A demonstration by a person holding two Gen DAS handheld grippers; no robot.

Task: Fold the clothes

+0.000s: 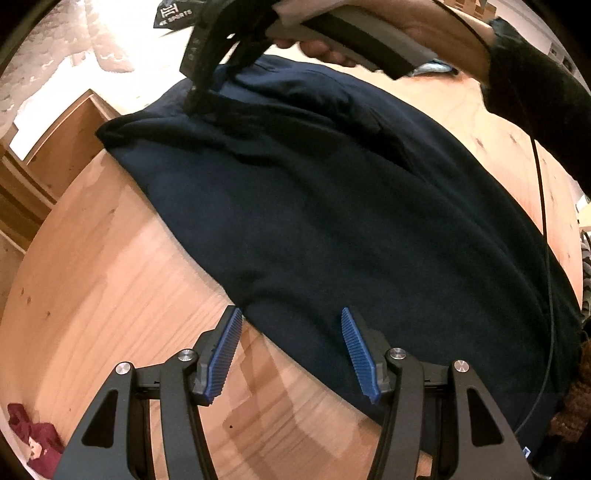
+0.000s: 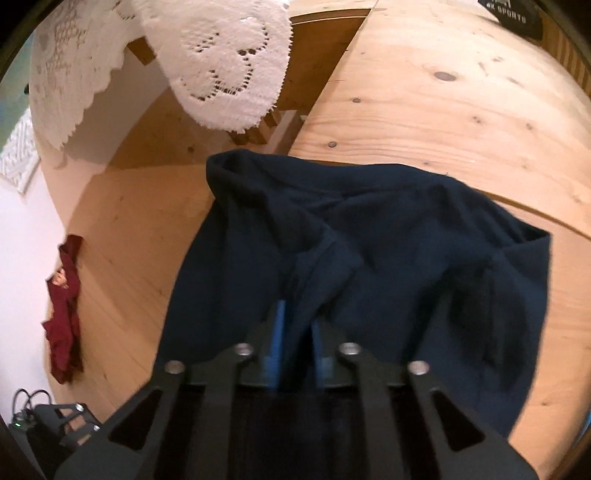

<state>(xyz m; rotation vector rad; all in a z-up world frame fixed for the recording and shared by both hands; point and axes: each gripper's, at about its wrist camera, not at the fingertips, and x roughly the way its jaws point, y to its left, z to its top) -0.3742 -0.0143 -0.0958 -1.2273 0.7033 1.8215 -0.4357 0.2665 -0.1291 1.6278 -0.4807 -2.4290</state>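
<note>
Jaws of the left gripper [image 1: 291, 354] stand wide apart with nothing between the blue ribbed pads [image 1: 225, 354]; they hover just over the near edge of the navy garment [image 1: 314, 206], one pad above bare wood, the other above cloth. Right gripper [image 2: 297, 343]: jaws nearly closed, pinching a raised ridge of the same garment between the blue pads [image 2: 277, 332]. In the left wrist view that gripper [image 1: 207, 74] grips the cloth at its far end, held by a hand [image 1: 369, 33] in a dark sleeve.

Count: one navy garment, spread flat across the wooden table [image 1: 110, 295]; one maroon garment [image 2: 64, 314] crumpled at the table's left edge, well apart from the navy one; one black item with white "SPORTS" lettering [image 2: 513, 14] at the far side; one white lace cloth [image 2: 221, 62] hanging beyond the table.

Edges: the garment's far corner [image 2: 229, 166] lies near the table's edge. Bare wood shows to the left of the garment and beyond it. A thin black cable [image 1: 546, 258] crosses its right side.
</note>
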